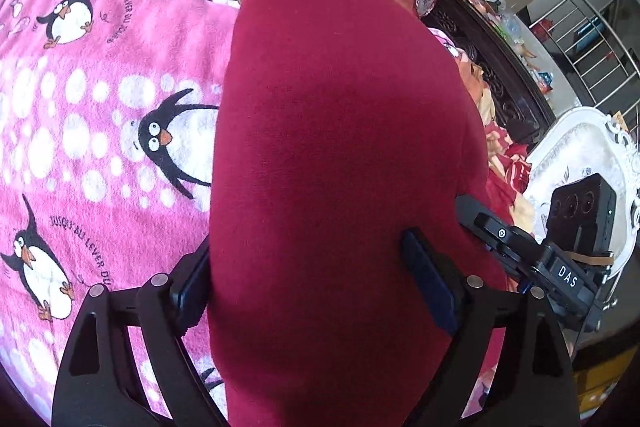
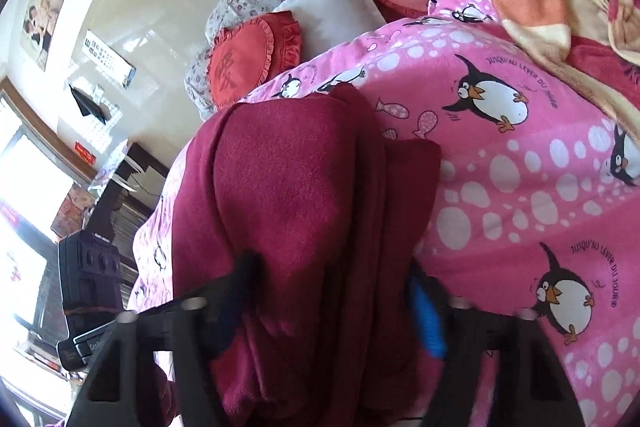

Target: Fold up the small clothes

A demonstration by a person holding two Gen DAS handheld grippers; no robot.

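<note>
Over one penguin blanket [image 1: 100, 99], two claws (left [image 1: 320, 275], right [image 2: 332, 291]) each clamp one maroon garment [image 1: 340, 127].

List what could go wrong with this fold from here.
1. The maroon garment looks bunched into uneven layers between the right gripper's fingers, so the fold may come out crooked.
2. It spreads wide over the left gripper, hiding its hold; an edge could slip loose.
3. The soft blanket may wrinkle underneath.
</note>
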